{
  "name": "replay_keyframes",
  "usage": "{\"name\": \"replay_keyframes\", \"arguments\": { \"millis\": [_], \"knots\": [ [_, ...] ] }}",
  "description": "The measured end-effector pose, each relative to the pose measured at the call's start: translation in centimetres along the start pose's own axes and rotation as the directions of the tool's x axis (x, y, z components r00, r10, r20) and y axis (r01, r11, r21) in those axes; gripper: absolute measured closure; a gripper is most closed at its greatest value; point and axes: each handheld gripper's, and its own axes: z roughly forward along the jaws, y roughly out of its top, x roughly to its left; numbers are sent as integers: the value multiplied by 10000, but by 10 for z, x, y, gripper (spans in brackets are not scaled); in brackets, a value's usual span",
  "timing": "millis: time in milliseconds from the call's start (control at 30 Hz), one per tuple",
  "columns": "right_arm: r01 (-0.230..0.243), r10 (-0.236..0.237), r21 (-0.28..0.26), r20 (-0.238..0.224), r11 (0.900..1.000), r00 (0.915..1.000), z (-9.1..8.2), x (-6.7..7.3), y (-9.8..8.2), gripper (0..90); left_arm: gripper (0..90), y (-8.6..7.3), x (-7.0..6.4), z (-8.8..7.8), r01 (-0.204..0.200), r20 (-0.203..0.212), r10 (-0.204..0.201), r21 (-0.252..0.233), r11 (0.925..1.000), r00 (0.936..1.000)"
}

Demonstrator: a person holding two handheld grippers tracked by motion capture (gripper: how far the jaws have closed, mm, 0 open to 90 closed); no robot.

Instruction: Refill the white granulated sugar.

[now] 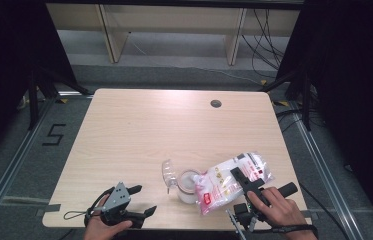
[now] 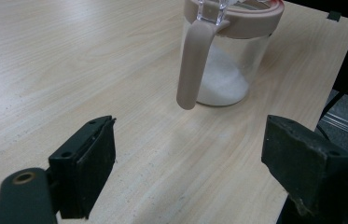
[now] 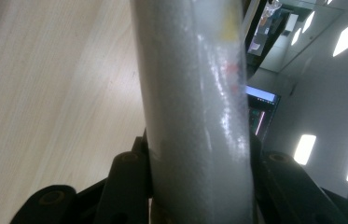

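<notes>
1. The table (image 1: 139,130) carries everything near its front edge, around the jar (image 1: 188,186), which serves as landmark.
2. The bag (image 1: 226,181) of white grains lies tilted across the jar's right side, its long axis running up-right to down-left, its lower end over the jar's open mouth.
3. The right gripper (image 1: 240,178) clamps the bag's middle, jaws closed on it.
4. The left gripper (image 1: 139,200) waits left of the jar, jaws wide, empty, pointing at it.
5. The jar's clear lid (image 1: 168,173) stands flipped open on the left.
</notes>
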Motion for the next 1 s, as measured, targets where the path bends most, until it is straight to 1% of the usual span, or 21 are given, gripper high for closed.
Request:
{"name": "replay_keyframes", "arguments": {
  "millis": [67,167,233,300,333,367,400,433,500,600,667,700,733,800,867,933,1000],
  "knots": [
    [122,-122,-71,36,9999,9999,0,-1,0,665,172,0,0,0,3,9,-3,11,10000,10000],
    [56,-56,39,-51,10000,10000,0,1,1,665,172,0,0,0,-5,-1,5,-5,10000,10000],
    [189,-189,-53,28,9998,9998,0,0,1,665,172,0,0,0,-6,0,6,1,10000,10000],
    [-6,7,92,-57,10000,10000,0,2,1,665,172,0,0,0,-14,-2,14,47,10000,10000],
    [42,-42,55,-31,10000,10000,0,1,1,665,172,0,0,0,-22,3,22,48,10000,10000],
    [-8,8,28,-80,10000,10000,0,1,1,665,172,0,0,0,-1,-2,1,-4,10000,10000],
    [109,-109,2,-35,9999,9999,0,1,1,665,172,0,0,0,-3,-3,3,0,10000,10000],
    [-12,11,2,56,10000,10000,0,2,1,665,172,0,0,0,5,-3,-5,1,10000,10000],
    [-10,10,9,43,10000,10000,0,2,1,665,172,0,0,0,-11,15,11,66,10000,10000],
    [-32,32,103,68,9999,10000,0,2,2,666,172,0,0,0,2,16,-2,32,10000,10000],
    [7,-7,56,54,10000,10000,0,2,1,666,172,0,0,0,-20,28,19,60,10000,10000],
    [-60,60,106,53,9999,10000,0,3,1,667,172,0,0,-1,-36,22,36,81,10000,10000],
    [155,-155,93,76,9998,9999,0,2,2,667,172,0,0,-1,-39,-9,39,67,10000,10000],
    [87,-88,76,100,9999,9999,0,1,2,667,172,0,0,0,7,-5,-7,4,10000,10000],
    [8,-9,71,120,10000,9999,-1,1,1,667,172,0,0,-1,-34,21,34,90,10000,10000],
    [32,-33,102,186,9999,9998,-1,1,1,667,172,0,0,0,-19,21,19,76,10000,10000],
    [-14,13,88,148,10000,9999,-1,1,1,668,172,0,0,0,0,28,0,53,10000,10000]
  ]
}}
